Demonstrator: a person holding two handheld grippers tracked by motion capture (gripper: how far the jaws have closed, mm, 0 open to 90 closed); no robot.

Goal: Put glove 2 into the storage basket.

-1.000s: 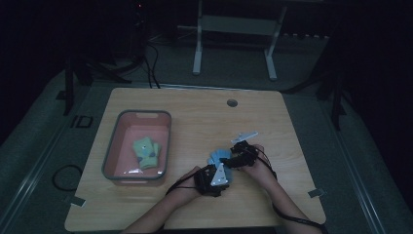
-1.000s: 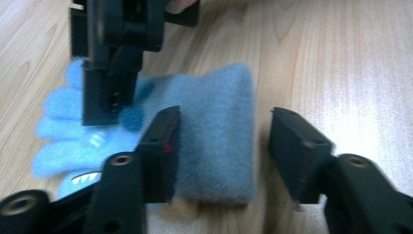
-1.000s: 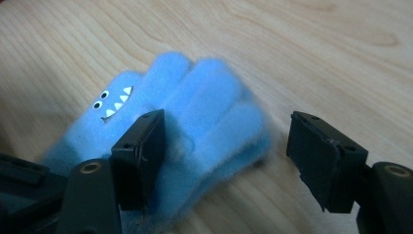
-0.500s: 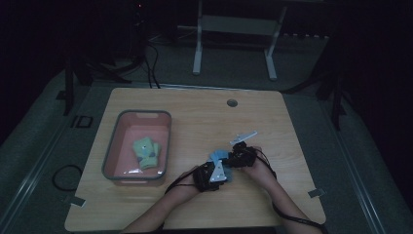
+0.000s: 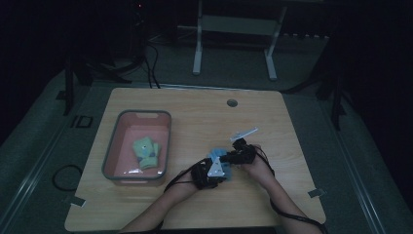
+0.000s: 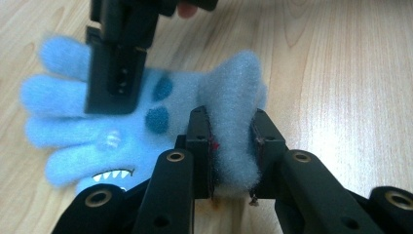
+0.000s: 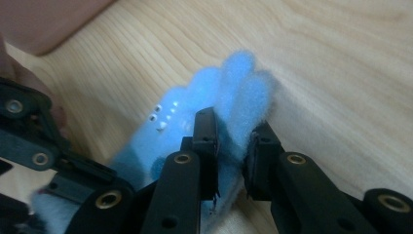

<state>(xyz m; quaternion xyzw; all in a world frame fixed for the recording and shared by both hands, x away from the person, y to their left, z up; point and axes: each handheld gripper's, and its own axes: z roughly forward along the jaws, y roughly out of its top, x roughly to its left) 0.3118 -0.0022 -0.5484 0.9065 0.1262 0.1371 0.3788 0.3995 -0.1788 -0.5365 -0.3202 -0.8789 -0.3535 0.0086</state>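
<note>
Both grippers clamp one light blue fleece glove [image 6: 122, 122] near the front middle of the wooden table [image 5: 195, 112]. Narrowed to a small gap, the left gripper [image 6: 233, 146] pinches a bunched-up fold of fleece at the cuff end, its pads pressing on both sides. The right gripper [image 7: 234, 151] has just been closing and now squeezes the fluffy finger end of the glove between its jaws.

Soft and fuzzy, the glove has stubby fingers spread out flat on the wood, two darker blue spots and a small toothy mouth stitched on it. From the high view it lies between the person's two hands, to the right of the pink bin [image 5: 139, 175], which holds a green glove [image 5: 146, 152].
</note>
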